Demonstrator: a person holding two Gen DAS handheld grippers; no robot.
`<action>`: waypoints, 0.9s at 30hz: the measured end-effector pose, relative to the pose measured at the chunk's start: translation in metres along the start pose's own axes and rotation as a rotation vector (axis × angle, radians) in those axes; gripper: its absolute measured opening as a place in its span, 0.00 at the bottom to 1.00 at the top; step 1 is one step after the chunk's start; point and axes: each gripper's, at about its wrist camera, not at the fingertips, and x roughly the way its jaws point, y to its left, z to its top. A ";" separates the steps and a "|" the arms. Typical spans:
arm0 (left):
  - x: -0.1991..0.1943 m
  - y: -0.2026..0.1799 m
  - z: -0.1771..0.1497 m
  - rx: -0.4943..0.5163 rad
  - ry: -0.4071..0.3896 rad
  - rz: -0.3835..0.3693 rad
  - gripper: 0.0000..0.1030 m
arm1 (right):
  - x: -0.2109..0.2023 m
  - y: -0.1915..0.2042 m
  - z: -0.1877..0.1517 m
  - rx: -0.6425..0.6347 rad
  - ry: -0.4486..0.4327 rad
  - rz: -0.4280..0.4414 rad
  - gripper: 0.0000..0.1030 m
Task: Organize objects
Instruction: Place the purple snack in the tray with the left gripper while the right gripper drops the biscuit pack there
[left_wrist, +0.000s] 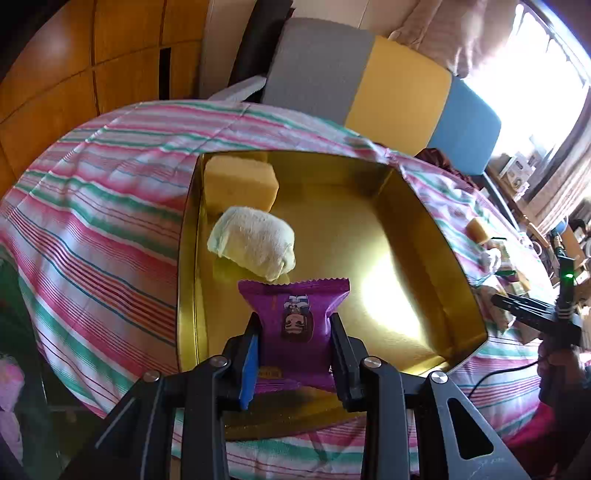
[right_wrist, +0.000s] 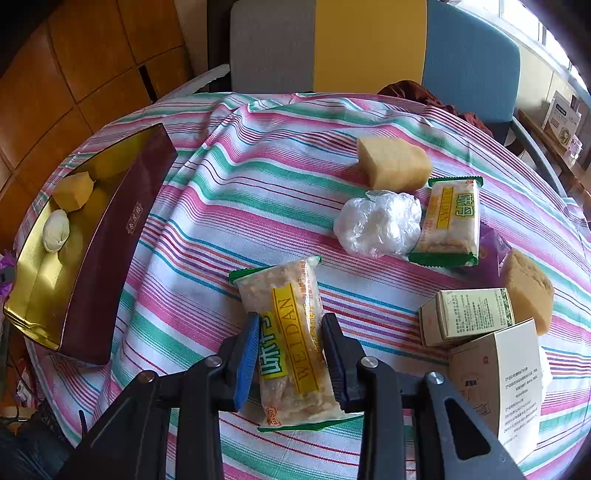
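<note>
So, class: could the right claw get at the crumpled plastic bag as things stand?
Probably not yet: the right claw is shut on a snack pack. The bag lies uncovered on the cloth ahead, so the path itself looks free.

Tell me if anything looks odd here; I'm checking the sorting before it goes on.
Nothing looks spilled or damaged. The tablecloth is rumpled, and snacks lie loose on it at mixed angles, one packet leaning against a plastic wad. That fits unfinished sorting; the tin holds only two items.
</note>
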 end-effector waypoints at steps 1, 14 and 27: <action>0.006 -0.001 0.000 0.005 0.016 0.002 0.33 | 0.000 0.000 0.000 -0.001 0.000 -0.001 0.33; 0.068 -0.003 0.041 0.047 0.107 0.201 0.34 | 0.000 -0.001 0.001 -0.007 -0.001 -0.003 0.33; 0.038 0.001 0.037 0.034 -0.016 0.238 0.58 | 0.002 -0.002 0.003 -0.010 -0.002 -0.005 0.33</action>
